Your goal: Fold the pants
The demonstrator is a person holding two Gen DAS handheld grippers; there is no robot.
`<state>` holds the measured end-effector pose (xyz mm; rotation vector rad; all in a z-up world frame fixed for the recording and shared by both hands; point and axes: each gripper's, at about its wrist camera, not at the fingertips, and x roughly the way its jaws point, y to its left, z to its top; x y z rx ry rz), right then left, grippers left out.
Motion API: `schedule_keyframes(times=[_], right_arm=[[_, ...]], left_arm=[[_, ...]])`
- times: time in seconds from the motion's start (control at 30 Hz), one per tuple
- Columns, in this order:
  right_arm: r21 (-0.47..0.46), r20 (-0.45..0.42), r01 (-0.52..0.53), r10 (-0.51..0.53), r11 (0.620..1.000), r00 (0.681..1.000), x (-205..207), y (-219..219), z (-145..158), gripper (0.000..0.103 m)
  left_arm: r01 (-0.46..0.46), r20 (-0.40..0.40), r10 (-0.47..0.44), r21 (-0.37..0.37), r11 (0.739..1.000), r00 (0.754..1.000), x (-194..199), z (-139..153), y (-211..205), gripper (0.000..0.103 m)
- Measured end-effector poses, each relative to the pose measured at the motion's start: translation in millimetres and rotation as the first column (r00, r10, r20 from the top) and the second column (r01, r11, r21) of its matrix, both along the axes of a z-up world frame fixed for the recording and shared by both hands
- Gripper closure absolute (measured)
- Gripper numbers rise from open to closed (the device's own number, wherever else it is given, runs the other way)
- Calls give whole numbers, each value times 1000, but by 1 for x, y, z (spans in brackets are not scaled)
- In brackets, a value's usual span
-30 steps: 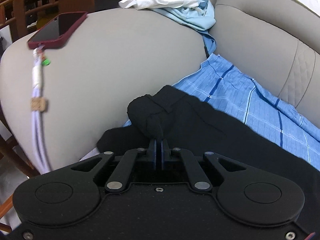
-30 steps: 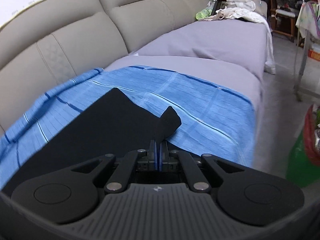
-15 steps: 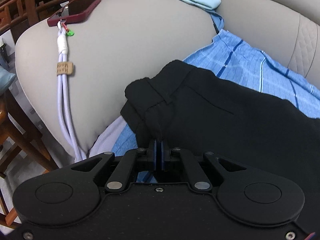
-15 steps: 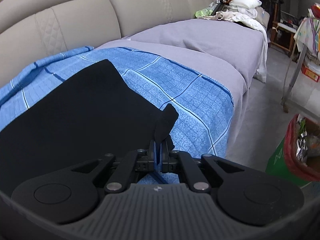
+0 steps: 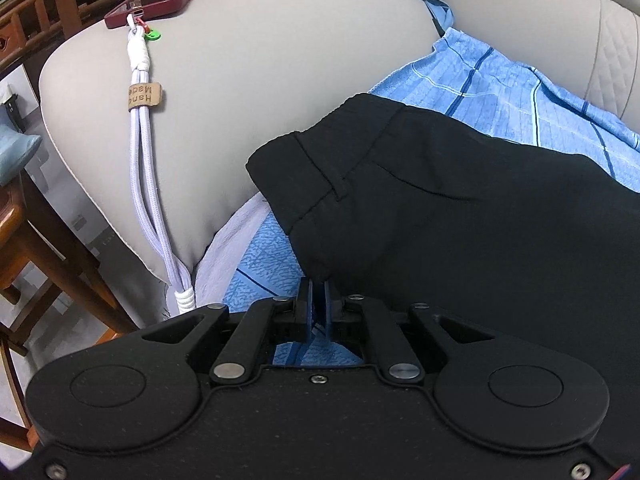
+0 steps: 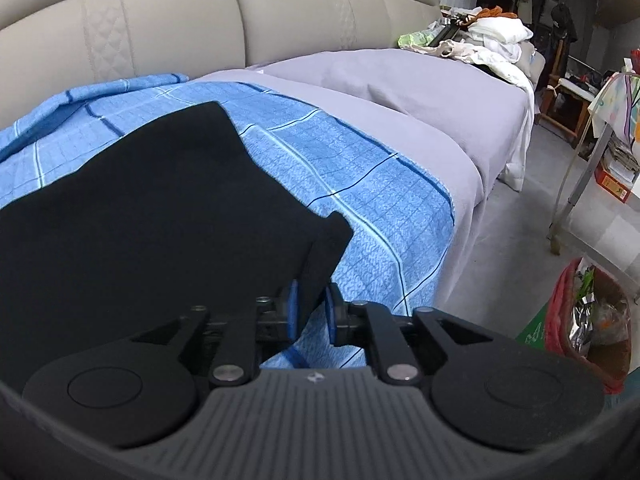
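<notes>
Black pants (image 5: 460, 200) lie flat on the blue checked sheet (image 5: 520, 92) covering the sofa seat; they fill the centre and right of the left wrist view and the left half of the right wrist view.

Left tongs (image 5: 316, 294), bottom centre of their frame: clenched on the near corner of the waistband (image 5: 304, 164), pads nearly together w/ a sliver of black cloth pinched between. Waistband runs up and away from the tongs toward upper centre, alongside the sofa armrest (image 5: 260, 92) at left; a red phone (image 5: 160, 0) w/ a lilac strap sits on the armrest, upper left.

Right tongs (image 6: 311, 312), bottom centre of their frame: jaws have just been opening. The hem corner (image 6: 328, 252) stands between the pads, but there's a clear gap on the right pad's side, so looks released rather than gripped. Cloth rises from the tongs toward centre frame, then the hem edge runs up-left.

Key relation: long axis of the pants runs across the sofa seat, waist end at the left tongs, hem end at the right tongs. So each tong sits at its own end, near edge. Judging from this, pants are laid out lengthwise and the next fold prob needs one end carried over toward the other along that axis. Left tongs have the hold; right would need to re-grip.
</notes>
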<state>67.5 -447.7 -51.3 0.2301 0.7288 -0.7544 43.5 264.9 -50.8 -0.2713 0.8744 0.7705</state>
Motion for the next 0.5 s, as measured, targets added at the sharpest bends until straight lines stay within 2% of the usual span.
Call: schedule_keyframes(times=[0.17, 0.27, 0.33, 0.37, 0.43, 0.5], right_arm=[[21, 21, 48, -48, 999, 999, -2, -16, 0, 57], [-84, -25, 136, -138, 987, 990, 0, -18, 1, 51], [-113, -10, 146, -148, 983, 989, -1, -18, 6, 48], [-128, 9, 151, -151, 980, 989, -1, -16, 11, 46], [-152, 52, 144, -138, 978, 989, 1, -8, 21, 35], [-158, 102, 90, -75, 983, 992, 9, 4, 31, 32]], left_arm=[[3, -8, -3, 8, 1000, 1000, 1, -1, 1, 93], [8, -23, -7, 27, 1000, 1000, 1, -1, -1, 90], [16, -38, -15, 43, 999, 999, 3, 0, -5, 88], [25, -40, -23, 49, 998, 999, 3, 2, -8, 79], [36, -21, -34, 53, 998, 999, -1, 8, -11, 63], [48, 28, -50, 63, 997, 998, -7, 18, -15, 60]])
